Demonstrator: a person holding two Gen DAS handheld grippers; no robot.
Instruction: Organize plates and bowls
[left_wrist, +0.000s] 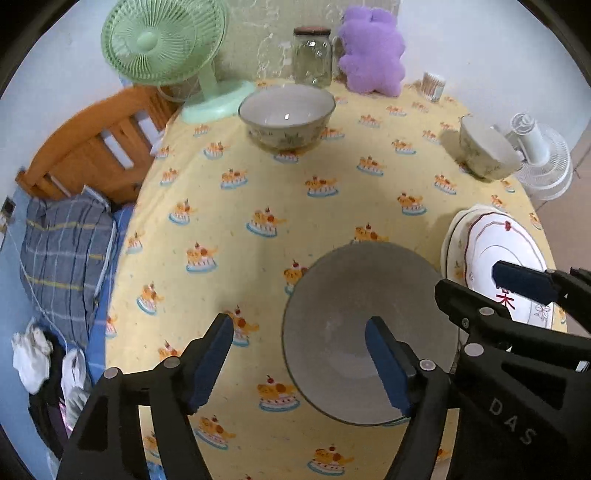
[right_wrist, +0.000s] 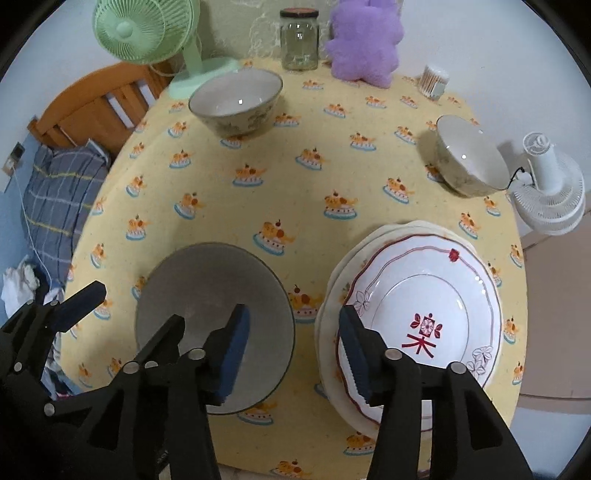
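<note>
A grey bowl (left_wrist: 354, 295) stands upright on the yellow tablecloth near the front edge. My left gripper (left_wrist: 299, 356) is open above it. One finger hangs over the bowl's inside, the other over the cloth to its left, and neither pad touches the rim. To the bowl's right lies a stack of plates (right_wrist: 424, 295), the top one white with a red pattern. My right gripper (right_wrist: 295, 354) is open, one finger over the grey bowl (right_wrist: 207, 288) and the other over the stack's left edge. It holds nothing.
A large patterned bowl (right_wrist: 236, 103) stands at the back and a smaller one (right_wrist: 469, 155) at the right edge. Along the far side are a green fan (right_wrist: 144, 29), a glass jar (right_wrist: 299, 40), a purple plush toy (right_wrist: 364, 44) and cotton swabs (right_wrist: 434, 83). A white fan (right_wrist: 550, 192) stands off the table's right side.
</note>
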